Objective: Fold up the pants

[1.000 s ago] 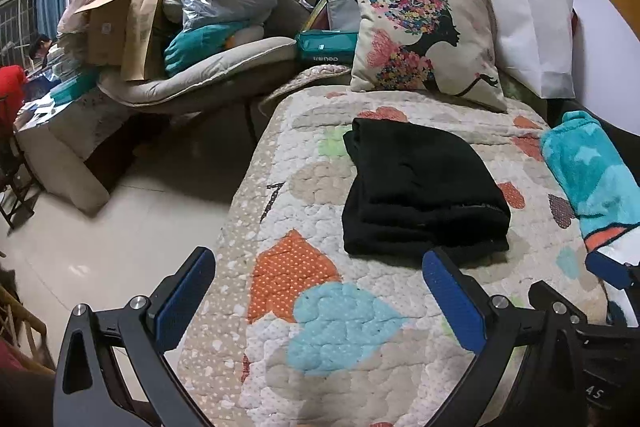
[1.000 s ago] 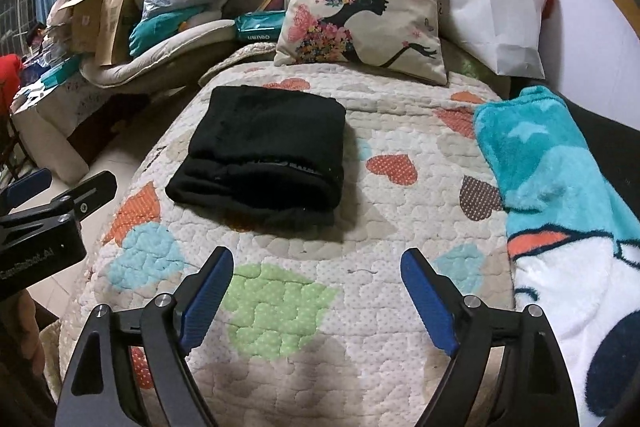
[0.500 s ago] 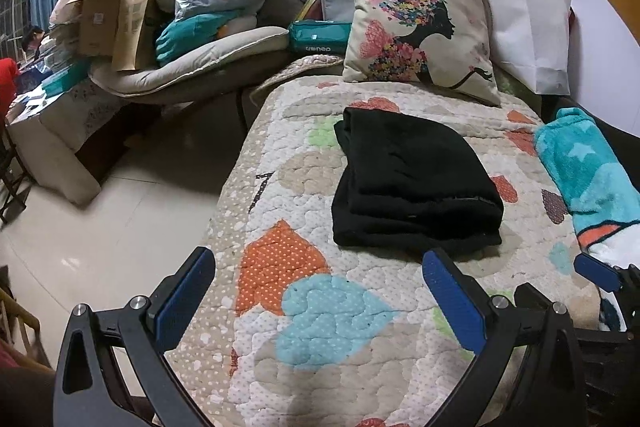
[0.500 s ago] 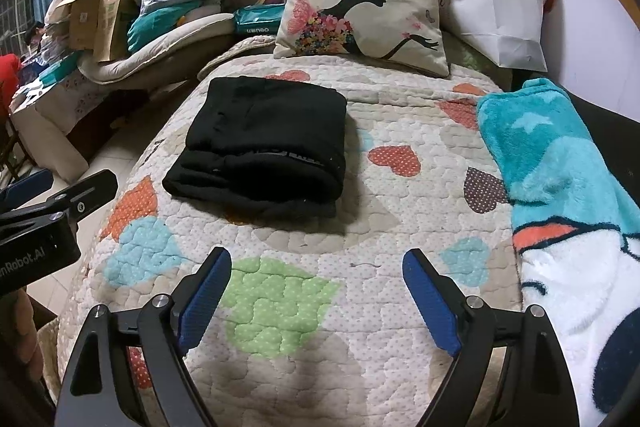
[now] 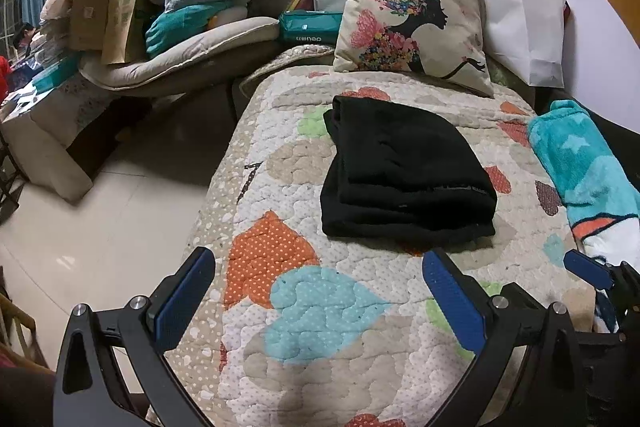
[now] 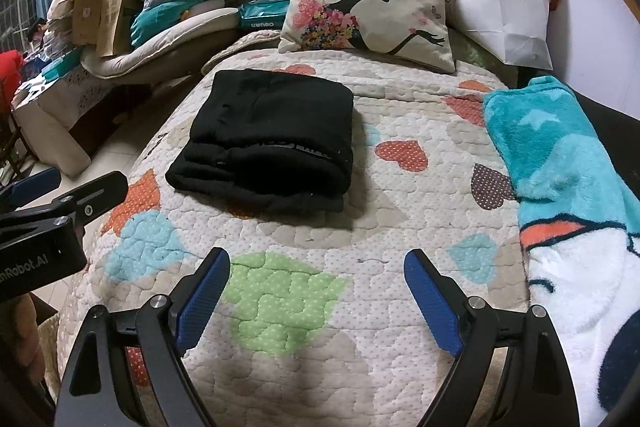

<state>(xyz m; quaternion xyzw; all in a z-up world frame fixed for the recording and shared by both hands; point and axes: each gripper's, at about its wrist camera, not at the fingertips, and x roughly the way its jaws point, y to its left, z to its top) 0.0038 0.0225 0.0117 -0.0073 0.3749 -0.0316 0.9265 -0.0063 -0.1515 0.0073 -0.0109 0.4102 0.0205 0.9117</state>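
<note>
Both blue-padded tongs, left (image 5: 318,293) and right (image 6: 316,287), hover spread wide and empty above the heart-patterned quilted bed (image 6: 400,227), where the black fleece pants (image 6: 272,143) lie folded into a compact stack, the job apparently done.

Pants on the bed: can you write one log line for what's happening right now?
pants: folded, lying on quilt | left gripper: open, empty | right gripper: open, empty | both apart from pants

"nRobot.AI" cut off on left tongs (image 6: 52,227) body, mirrored "deli"-like lettering on teal pack (image 5: 308,27)
</note>
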